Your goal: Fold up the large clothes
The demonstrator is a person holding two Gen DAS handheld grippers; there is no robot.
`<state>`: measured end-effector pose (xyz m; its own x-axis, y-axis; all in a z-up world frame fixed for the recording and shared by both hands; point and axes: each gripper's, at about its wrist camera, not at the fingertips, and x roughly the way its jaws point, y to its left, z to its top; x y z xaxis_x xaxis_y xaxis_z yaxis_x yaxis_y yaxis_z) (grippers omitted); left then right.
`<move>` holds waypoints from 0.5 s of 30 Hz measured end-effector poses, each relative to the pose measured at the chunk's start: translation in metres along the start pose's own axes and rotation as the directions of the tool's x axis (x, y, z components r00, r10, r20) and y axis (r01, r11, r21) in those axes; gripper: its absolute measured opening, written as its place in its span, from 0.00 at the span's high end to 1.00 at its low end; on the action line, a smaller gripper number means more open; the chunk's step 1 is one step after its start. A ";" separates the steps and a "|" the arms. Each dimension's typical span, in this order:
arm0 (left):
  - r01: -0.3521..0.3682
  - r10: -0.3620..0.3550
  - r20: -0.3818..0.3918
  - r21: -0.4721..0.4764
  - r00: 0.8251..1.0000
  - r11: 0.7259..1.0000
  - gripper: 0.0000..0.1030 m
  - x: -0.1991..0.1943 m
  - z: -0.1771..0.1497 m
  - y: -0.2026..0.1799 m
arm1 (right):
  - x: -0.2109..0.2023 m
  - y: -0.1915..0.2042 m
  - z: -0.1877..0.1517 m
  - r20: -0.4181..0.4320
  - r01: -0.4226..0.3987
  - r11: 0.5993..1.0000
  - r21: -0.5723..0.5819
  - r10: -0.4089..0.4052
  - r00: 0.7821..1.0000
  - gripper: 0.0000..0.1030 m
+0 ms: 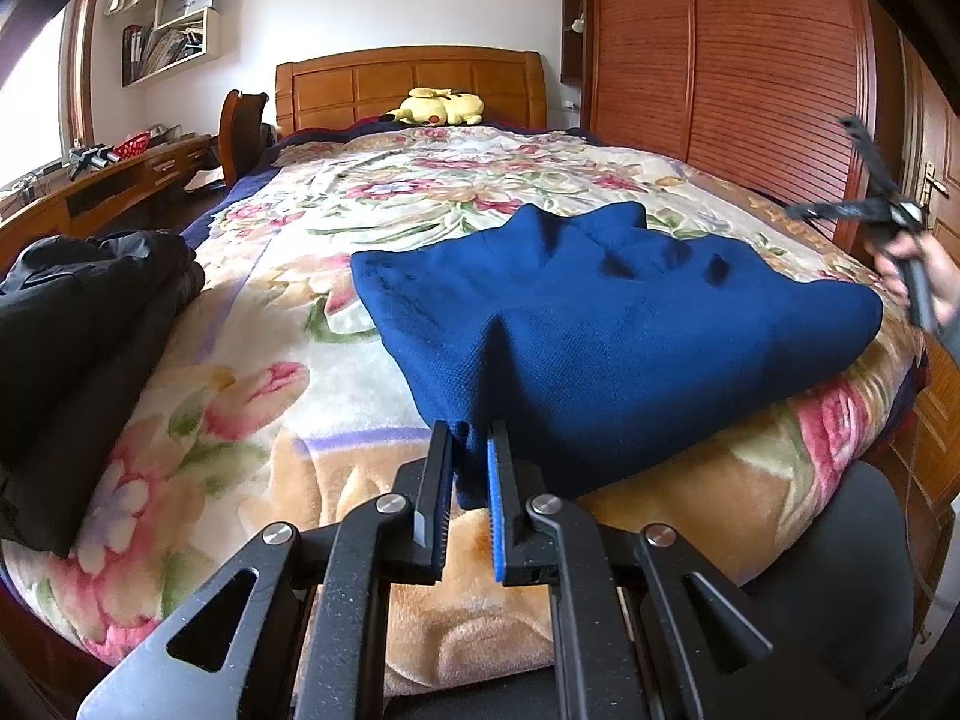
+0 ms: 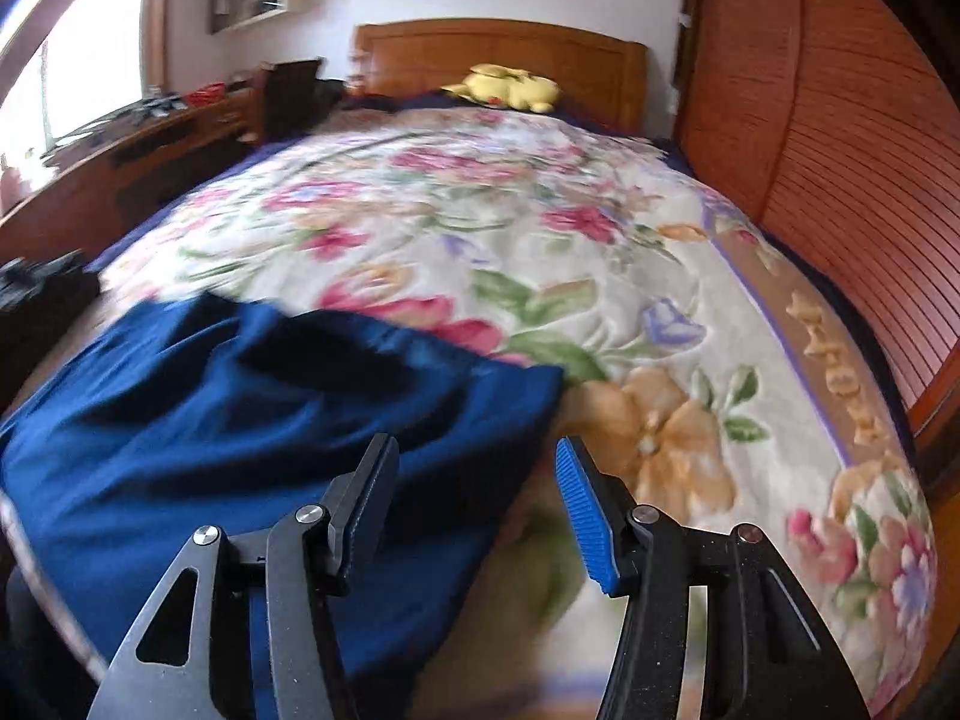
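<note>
My left tool (image 1: 471,450) pinches the near edge of the folded dark-blue knit garment (image 1: 618,324), whose long axis runs crosswise ahead on the floral-blanketed bed (image 1: 372,210). My right tool (image 2: 477,474) hangs spread and empty beside the garment's right edge.

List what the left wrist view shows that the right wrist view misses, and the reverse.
Left wrist view only: the left gripper shut on the near edge of the blue garment, and the right gripper seen from outside, held in a hand at the bed's right side.

Right wrist view only: the right gripper seen close up, jaws open with nothing between the pads.

Both: the blue garment, the floral blanket, the yellow plush toy by the headboard, the black clothes on the left and the wooden wardrobe.
</note>
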<state>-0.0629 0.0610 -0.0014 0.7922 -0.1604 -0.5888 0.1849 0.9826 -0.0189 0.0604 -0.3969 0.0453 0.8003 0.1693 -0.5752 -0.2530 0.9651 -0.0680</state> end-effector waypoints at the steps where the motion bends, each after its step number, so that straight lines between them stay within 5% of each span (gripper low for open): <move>1: -0.003 0.003 0.003 -0.001 1.000 1.000 0.90 -0.002 0.001 0.000 | -0.017 0.003 -0.008 0.006 -0.009 1.000 -0.012 0.009 1.000 0.44; 6: -0.008 0.009 0.034 -0.023 0.999 1.000 0.89 -0.020 0.006 0.003 | -0.049 0.018 -0.045 0.008 -0.046 0.999 -0.017 0.046 0.999 0.29; 12: 0.019 -0.018 0.087 -0.013 0.996 1.000 0.30 -0.045 0.022 -0.007 | -0.062 0.026 -0.071 -0.001 -0.012 1.000 -0.005 0.012 1.000 0.27; 15: 0.034 -0.033 0.124 -0.002 0.992 0.999 0.23 -0.052 0.031 -0.020 | -0.065 0.025 -0.078 -0.012 -0.003 1.000 0.022 0.003 1.000 0.25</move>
<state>-0.0897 0.0468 0.0547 0.8515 -0.2034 -0.4833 0.2106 0.9767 -0.0400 -0.0398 -0.3995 0.0176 0.7929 0.1695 -0.5852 -0.2428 0.9689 -0.0483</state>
